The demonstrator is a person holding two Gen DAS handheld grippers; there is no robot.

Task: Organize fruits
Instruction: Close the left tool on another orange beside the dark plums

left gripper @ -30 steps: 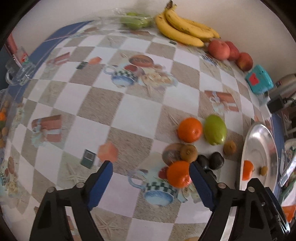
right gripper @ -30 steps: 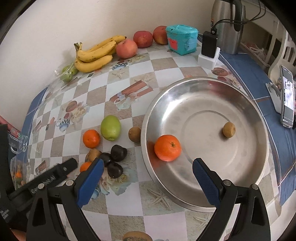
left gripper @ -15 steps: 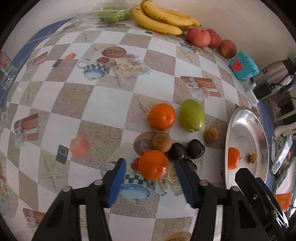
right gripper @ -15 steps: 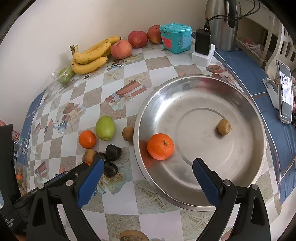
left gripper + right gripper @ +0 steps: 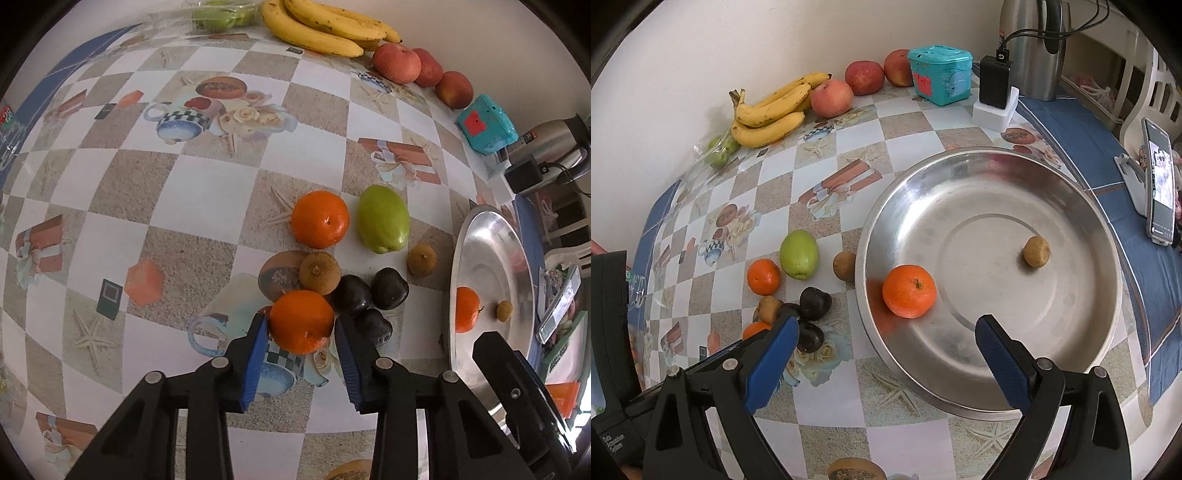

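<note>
My left gripper [image 5: 301, 328] points down at the checked tablecloth. Its jaws are closing, and the blue pads [image 5: 258, 339] touch both sides of an orange [image 5: 301, 314], which still rests on the cloth. Close around it lie three dark plums [image 5: 389, 288], a brown fruit [image 5: 319, 273], a second orange [image 5: 320, 219], a green fruit [image 5: 384, 224] and another brown fruit [image 5: 422, 260]. My right gripper [image 5: 886, 332] hangs open and empty over the near rim of the steel bowl [image 5: 997, 155]. An orange [image 5: 909, 291] and a small brown fruit [image 5: 1037, 251] lie in the bowl.
Along the wall are bananas [image 5: 768, 110], three red apples [image 5: 864, 75], a bag of green fruit [image 5: 718, 151], a teal box [image 5: 940, 74], a charger block [image 5: 995, 81] and a kettle [image 5: 1034, 48]. A phone on a stand [image 5: 1160, 184] is right of the bowl.
My left gripper has come in over the near orange and its jaws have narrowed from wide apart to touching it. The right gripper and the bowl's fruit have stayed put.
</note>
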